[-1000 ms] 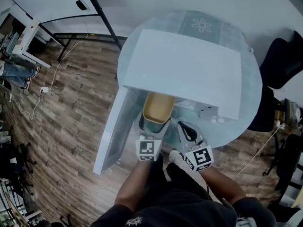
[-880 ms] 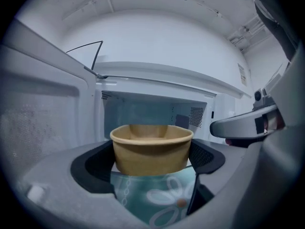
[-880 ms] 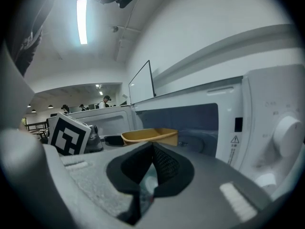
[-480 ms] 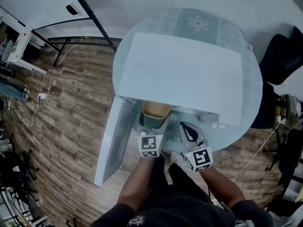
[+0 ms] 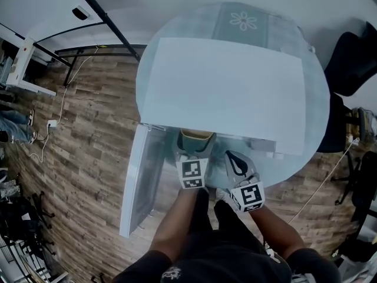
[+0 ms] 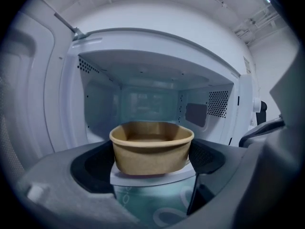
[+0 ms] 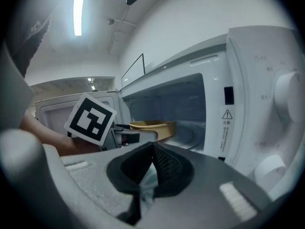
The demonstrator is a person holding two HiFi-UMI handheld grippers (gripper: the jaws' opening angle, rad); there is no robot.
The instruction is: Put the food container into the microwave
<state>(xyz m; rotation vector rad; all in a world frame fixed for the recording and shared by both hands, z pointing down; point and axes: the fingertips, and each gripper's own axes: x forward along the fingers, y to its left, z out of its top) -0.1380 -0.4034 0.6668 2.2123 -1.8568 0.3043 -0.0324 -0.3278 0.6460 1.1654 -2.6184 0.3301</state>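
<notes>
Your left gripper clamps the food container by its sides. It is a tan paper tub with a rolled rim, lidless and upright (nothing shows inside it), sitting at the open mouth of the microwave, whose door stands open at the left. Your right gripper hangs just beside, jaws pressed together on nothing.

The head view looks steeply down from above the person onto the microwave's top, the round desk and the wooden floor. The left gripper view rides low on the left claw, close to the microwave and facing straight into its open cavity. The right gripper view, on the right claw, looks slantwise across the microwave's front. All three views share the container at the opening.
</notes>
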